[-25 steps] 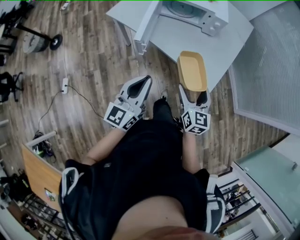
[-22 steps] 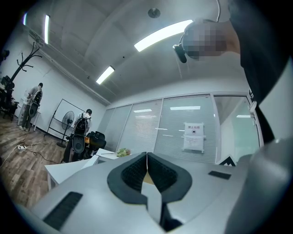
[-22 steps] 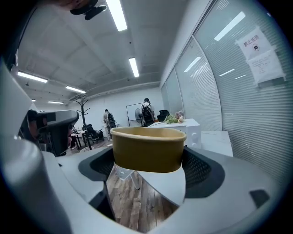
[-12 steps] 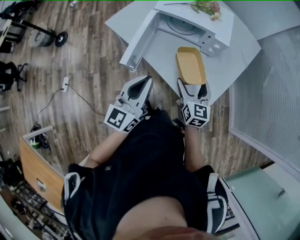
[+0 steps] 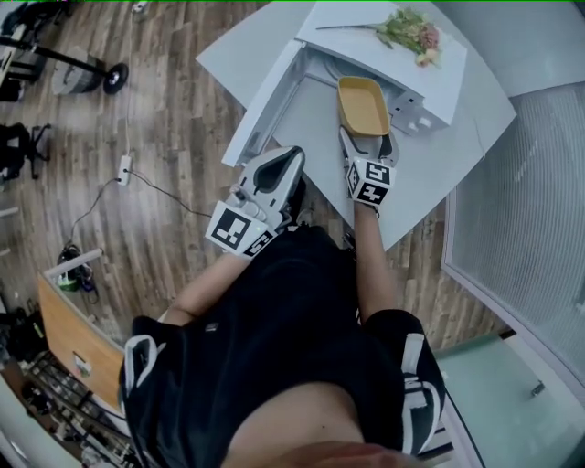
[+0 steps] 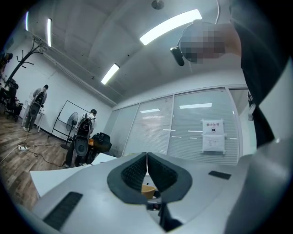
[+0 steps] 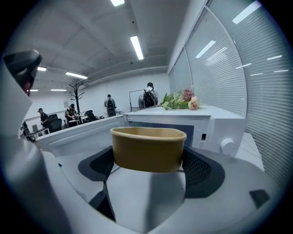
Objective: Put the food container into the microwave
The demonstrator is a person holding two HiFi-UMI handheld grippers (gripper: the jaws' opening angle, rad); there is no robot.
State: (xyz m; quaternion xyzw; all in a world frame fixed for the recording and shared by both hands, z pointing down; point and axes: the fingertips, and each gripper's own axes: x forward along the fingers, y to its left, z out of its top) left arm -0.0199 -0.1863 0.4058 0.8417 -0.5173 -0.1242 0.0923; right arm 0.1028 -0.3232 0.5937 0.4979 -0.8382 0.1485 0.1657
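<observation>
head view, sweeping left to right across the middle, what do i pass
white power strip on the floor → left tool → food container → microwave control knobs

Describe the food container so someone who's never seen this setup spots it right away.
Find the white table, then the white microwave on it with its door open and flowers on top. At its opening, the right gripper holds an oblong, open-topped tub, the only tan thing among white and grey.
</observation>
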